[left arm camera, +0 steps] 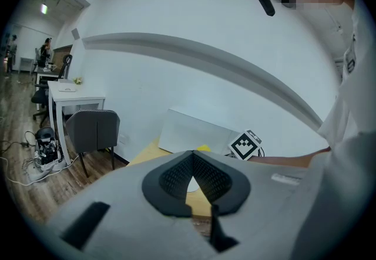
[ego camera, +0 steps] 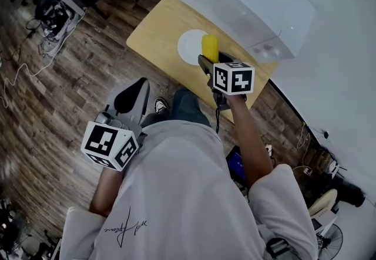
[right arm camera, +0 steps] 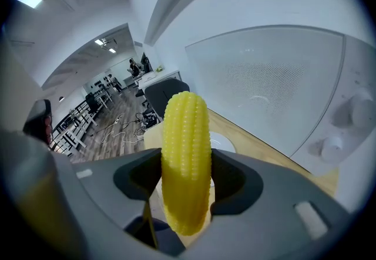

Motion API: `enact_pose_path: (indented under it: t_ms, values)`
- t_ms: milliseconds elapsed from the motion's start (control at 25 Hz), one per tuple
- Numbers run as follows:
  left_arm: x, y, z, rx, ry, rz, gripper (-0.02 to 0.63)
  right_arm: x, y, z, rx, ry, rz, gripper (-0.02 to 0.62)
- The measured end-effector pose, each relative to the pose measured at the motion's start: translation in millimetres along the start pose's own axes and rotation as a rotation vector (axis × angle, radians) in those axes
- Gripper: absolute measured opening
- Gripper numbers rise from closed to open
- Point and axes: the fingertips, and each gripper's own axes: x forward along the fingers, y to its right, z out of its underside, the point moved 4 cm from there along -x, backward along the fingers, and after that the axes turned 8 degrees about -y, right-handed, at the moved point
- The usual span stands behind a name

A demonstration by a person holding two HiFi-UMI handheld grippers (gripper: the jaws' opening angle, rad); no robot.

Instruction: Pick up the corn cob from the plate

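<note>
My right gripper [right arm camera: 187,172] is clamped on the corn cob [right arm camera: 185,130], whose long axis runs forward along the jaws, held just above the white plate [ego camera: 188,47]. My left gripper [left arm camera: 192,165], closed and empty, hangs well away from the table.

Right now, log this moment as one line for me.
right gripper: shut on corn | corn: over plate | left gripper: shut, empty, away from table
</note>
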Motion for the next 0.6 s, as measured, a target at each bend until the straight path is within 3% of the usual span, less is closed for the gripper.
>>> enact_pose_path:
  t_ms: [600]
  values:
    - [-6.4, -1.8, 2.8, 0.019, 0.007, -0.022, -0.006, -31.2, -27.0, 13.4, 0.012, 0.072, -0.024, 0.262]
